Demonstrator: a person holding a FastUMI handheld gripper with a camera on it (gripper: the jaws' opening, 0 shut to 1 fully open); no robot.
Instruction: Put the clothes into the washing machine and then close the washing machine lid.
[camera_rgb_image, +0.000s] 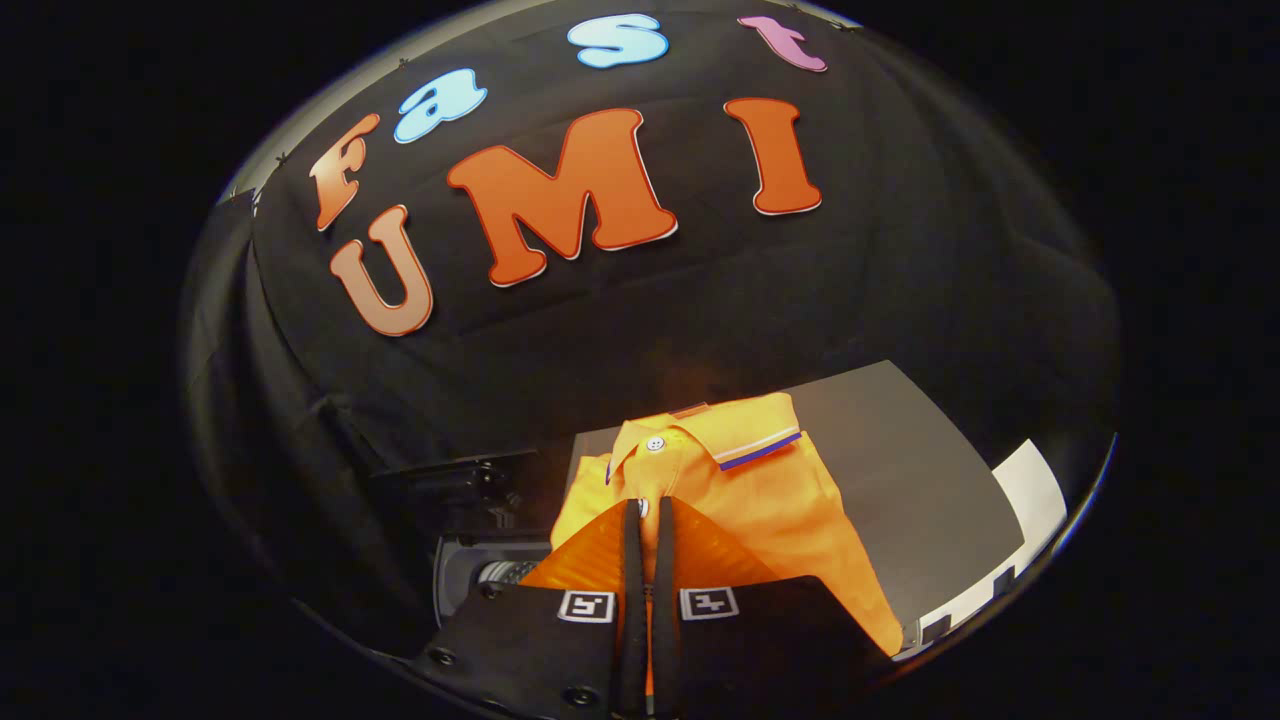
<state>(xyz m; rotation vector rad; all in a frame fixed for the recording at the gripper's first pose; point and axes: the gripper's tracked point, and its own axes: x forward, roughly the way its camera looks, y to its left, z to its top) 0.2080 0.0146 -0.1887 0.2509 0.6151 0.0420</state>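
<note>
Nearest to us, the claw (648, 520) has its two fingers drawn almost together, with only a thin slit between them. Orange fabric shows in that slit and at both sides of the tips, so we read both fingers as pinching the orange shirt (760, 500) near its button placket.

Just beyond the fingertips, at 12 o'clock, we see the shirt's collar with a white button and a striped edge. The shirt body spreads toward 3 and 4 o'clock from the tips.

Behind and under the shirt, from 1 to 3 o'clock, lies a flat grey panel (900, 470); we cannot tell whether it is the washing machine's lid or a surface. At its outer end, at 3 o'clock, sits a white strip (1030, 490).

At 9 o'clock from the fingertips we see a dark bracket (470, 475), and below it a dark housing with a round metallic part (505, 572). Farthest out hangs the black cloth wall (900, 280).
</note>
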